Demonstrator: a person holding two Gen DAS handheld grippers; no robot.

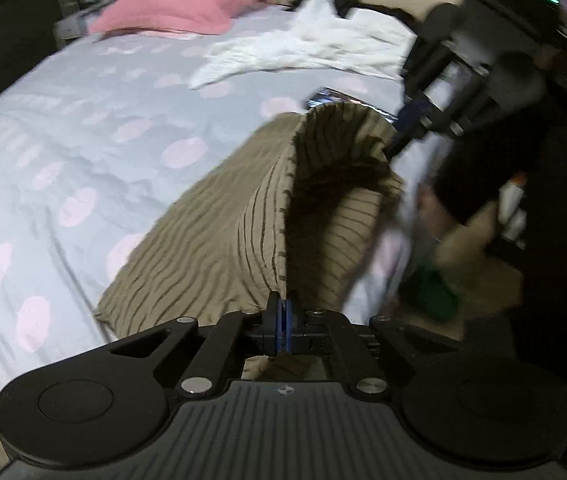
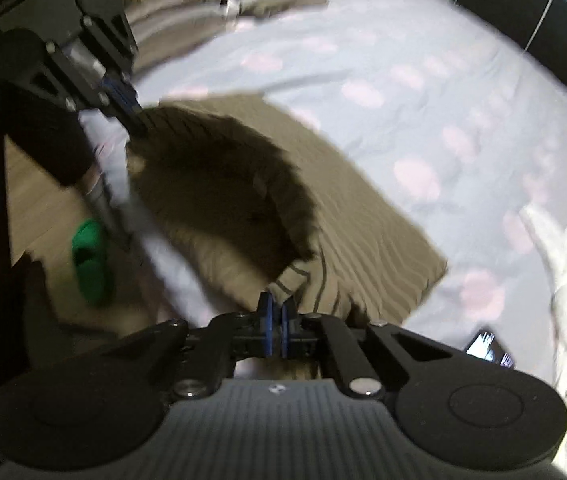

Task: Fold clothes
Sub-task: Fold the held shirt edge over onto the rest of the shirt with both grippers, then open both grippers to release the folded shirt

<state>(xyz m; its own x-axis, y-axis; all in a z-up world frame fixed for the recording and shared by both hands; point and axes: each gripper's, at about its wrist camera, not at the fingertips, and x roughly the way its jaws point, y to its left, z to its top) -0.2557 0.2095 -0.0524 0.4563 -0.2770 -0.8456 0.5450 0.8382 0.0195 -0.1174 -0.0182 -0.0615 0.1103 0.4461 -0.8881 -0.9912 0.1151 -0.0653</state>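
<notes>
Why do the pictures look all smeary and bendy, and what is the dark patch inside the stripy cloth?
Left wrist view: the fisheye lens bends the bed; the right gripper is smeared by motion. Right wrist view: blurrier all over, worst on the left gripper and the green thing. In both, the lifted cloth shades its own hollow.

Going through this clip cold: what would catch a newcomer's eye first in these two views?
First, the tan striped garment, its near edge lifted off the polka-dot bedsheet into a sagging arc, pinched at one end by the left claw and at the other by the right claw. Next, the pink pillow at the bed's far left corner, and the crumpled white clothing beyond the striped piece.
</notes>
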